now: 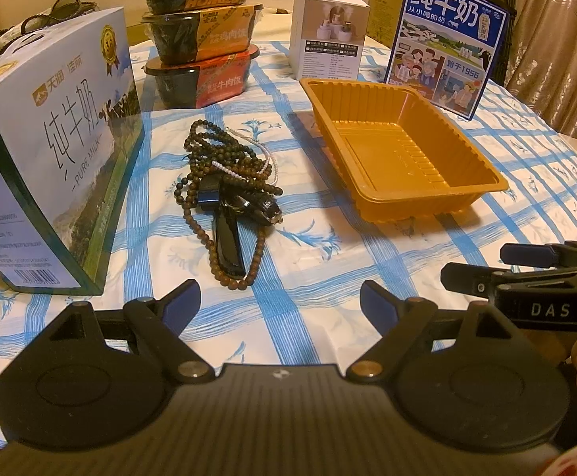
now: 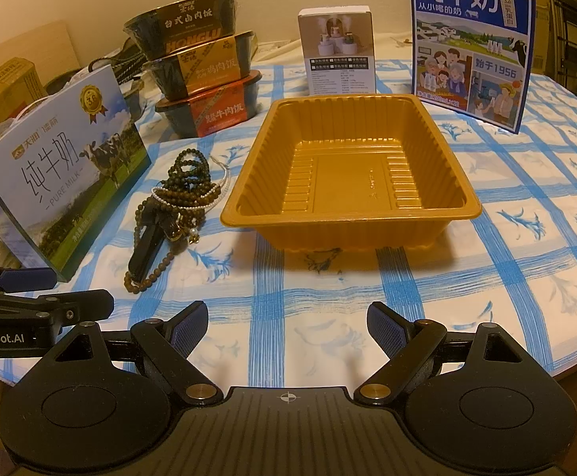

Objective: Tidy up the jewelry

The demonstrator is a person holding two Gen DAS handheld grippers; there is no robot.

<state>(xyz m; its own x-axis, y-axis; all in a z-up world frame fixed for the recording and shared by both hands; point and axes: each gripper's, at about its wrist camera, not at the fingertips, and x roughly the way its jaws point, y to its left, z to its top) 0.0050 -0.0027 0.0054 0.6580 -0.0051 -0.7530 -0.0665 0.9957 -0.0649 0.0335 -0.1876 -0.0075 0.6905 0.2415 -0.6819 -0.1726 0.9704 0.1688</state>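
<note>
A tangle of jewelry lies on the checked cloth: brown bead strands, a thin white bead chain and a glossy black strap-like piece. To its right stands an empty orange plastic tray. My left gripper is open, low over the cloth, short of the pile. The right wrist view has the tray straight ahead and the jewelry to its left. My right gripper is open in front of the tray and holds nothing. Each gripper shows in the other's view: the right gripper and the left gripper.
A large milk box stands just left of the jewelry. Three stacked food bowls, a small white box and a blue milk carton line the back. The table edge curves round at the right.
</note>
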